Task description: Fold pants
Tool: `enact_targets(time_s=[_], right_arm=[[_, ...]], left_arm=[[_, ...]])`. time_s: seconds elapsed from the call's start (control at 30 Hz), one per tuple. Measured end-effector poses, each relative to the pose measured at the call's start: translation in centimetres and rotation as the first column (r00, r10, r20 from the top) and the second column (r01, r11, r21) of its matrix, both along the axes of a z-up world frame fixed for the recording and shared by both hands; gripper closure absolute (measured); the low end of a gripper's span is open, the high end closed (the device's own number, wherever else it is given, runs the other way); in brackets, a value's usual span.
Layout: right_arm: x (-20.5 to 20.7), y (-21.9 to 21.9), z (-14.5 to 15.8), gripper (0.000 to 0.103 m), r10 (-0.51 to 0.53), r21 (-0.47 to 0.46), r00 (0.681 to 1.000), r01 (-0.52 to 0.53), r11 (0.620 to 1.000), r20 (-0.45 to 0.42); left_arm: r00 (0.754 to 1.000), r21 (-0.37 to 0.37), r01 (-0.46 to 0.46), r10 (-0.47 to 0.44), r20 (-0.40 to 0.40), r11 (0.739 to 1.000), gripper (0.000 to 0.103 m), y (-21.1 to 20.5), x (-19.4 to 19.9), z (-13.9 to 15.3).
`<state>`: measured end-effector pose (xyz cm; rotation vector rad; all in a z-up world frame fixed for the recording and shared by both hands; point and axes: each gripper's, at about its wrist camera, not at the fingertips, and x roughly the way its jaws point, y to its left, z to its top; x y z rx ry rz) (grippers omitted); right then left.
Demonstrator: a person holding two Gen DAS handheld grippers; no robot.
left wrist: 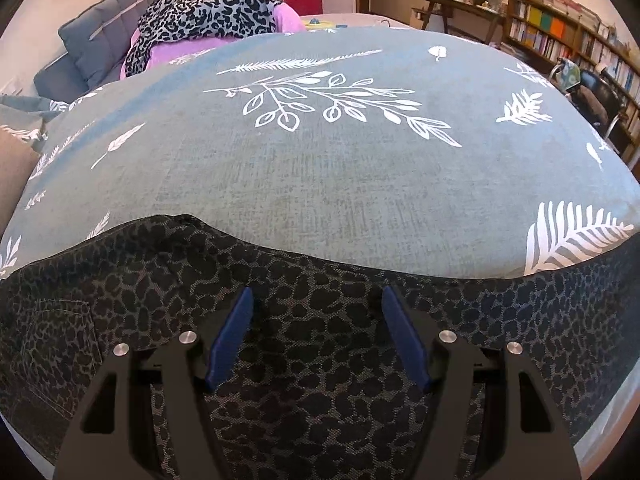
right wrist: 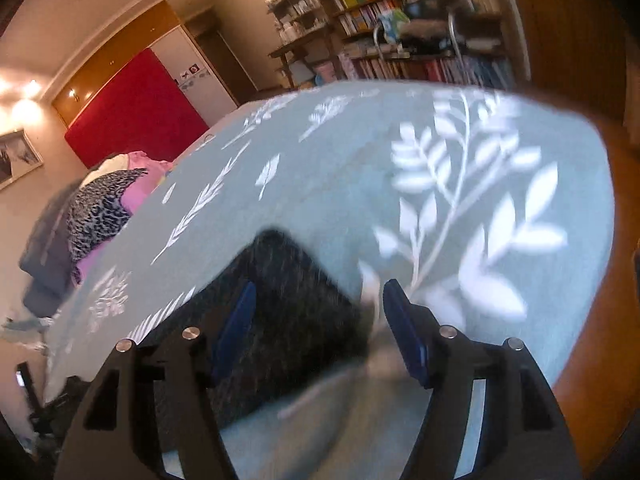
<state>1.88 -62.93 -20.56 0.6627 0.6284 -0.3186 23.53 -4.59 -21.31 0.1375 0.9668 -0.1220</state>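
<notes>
Fingers of my left gripper (left wrist: 316, 336) stand apart, released, above dark leopard-print pants (left wrist: 320, 280) filling the lower part of the left wrist view. My right gripper (right wrist: 318, 328) is also spread, grasping nothing; one corner of the pants (right wrist: 288, 304) lies blurred between its blue pads (right wrist: 236, 324). Beyond, a grey-green leaf-print cover (left wrist: 320, 168) fills mid-frame. A pile of clothes (left wrist: 208, 12) sits upper left, bookshelves (left wrist: 560, 36) upper right.
</notes>
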Motion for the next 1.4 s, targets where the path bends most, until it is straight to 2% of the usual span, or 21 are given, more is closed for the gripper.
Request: enact_targets(time_s=[0.1,0.17,0.27,0.37,0.43,0.57,0.67,0.73,0.9,0.97,1.0,1.03,1.07,1.13,1.23,1.33,1.4], right_arm=[[-0.6,0.3,-1.6,0.035,-0.029,0.038,0.999,0.030,0.999,-0.024],[-0.9,0.6,-2.0,0.035,-0.063,0.046,0.998,0.063,0.997,-0.010],[-0.3,1.2,-2.4,0.035,-0.046,0.120,0.999,0.044,0.992,0.017],[0.3,2.3,-2.4,0.035,-0.042,0.125,0.999,0.041,0.991,0.011],[-0.2,2.2,-2.4,0.041,-0.095,0.155,0.995,0.092,0.984,0.015],[-3.2,1.9,-2.8,0.045,-0.267,0.297,0.963,0.244,0.923,0.037],[-3.3,3.5,-3.5,0.045,-0.237,0.374,0.970,0.202,0.905,0.050],[-2.8,3.8,-3.7,0.045,-0.218,0.387,0.975,0.181,0.904,0.051],[-1.0,1.8,-4.2,0.045,-0.237,0.415,0.967,0.177,0.893,0.097],[-0.3,1.6,-3.7,0.045,-0.225,0.394,0.970,0.172,0.903,0.092],[-0.1,1.8,-3.5,0.050,-0.221,0.386,0.971,0.171,0.907,0.088],[0.0,2.0,-3.3,0.065,-0.204,0.373,0.976,0.162,0.914,0.077],[0.2,2.2,-3.1,0.072,-0.193,0.366,0.979,0.155,0.917,0.069],[0.2,2.6,-2.4,0.092,-0.177,0.350,0.982,0.142,0.926,0.071],[-0.2,3.6,-0.1,0.093,-0.134,0.298,0.986,0.099,0.950,0.101],[0.4,6.2,3.9,0.094,-0.046,0.188,0.989,0.018,0.982,0.143],[1.1,7.9,6.2,0.094,0.007,0.133,0.985,-0.030,0.991,0.174]], left_arm=[[1.000,-0.003,0.006,-0.006,0.004,1.000,0.036,0.0,-0.2,0.2],[1.000,-0.004,0.007,-0.007,0.009,1.000,0.036,0.2,-0.5,0.5],[1.000,-0.012,0.002,-0.002,0.014,1.000,0.036,0.7,-0.8,0.9],[1.000,-0.019,-0.009,0.009,0.014,1.000,0.036,1.2,-1.0,1.0],[1.000,-0.029,-0.013,0.013,0.012,1.000,0.036,1.4,-1.2,1.1],[1.000,-0.034,-0.012,0.013,0.013,0.999,0.036,1.8,-1.4,1.1],[1.000,-0.040,-0.023,0.023,-0.002,0.999,0.036,2.3,-1.4,0.6],[1.000,-0.045,-0.026,0.025,-0.010,0.999,0.036,2.5,-1.3,0.4],[1.000,-0.056,-0.018,0.018,0.003,0.998,0.036,2.8,-1.7,0.8],[1.000,-0.064,-0.022,0.023,0.007,0.998,0.036,3.1,-1.9,1.0],[1.000,-0.067,-0.026,0.026,0.008,0.997,0.036,3.3,-2.0,1.1],[0.999,-0.073,-0.031,0.032,0.009,0.997,0.035,3.5,-2.1,1.2],[0.999,-0.076,-0.035,0.036,0.010,0.996,0.035,3.6,-2.1,1.3],[0.999,-0.080,-0.039,0.039,0.005,0.996,0.035,3.8,-2.2,1.4],[0.999,-0.083,-0.037,0.037,0.004,0.996,0.035,3.9,-2.3,1.6],[0.999,-0.098,-0.033,0.035,0.012,0.995,0.035,4.1,-2.5,2.2],[0.999,-0.111,-0.037,0.040,0.023,0.993,0.035,4.3,-2.8,2.7]])
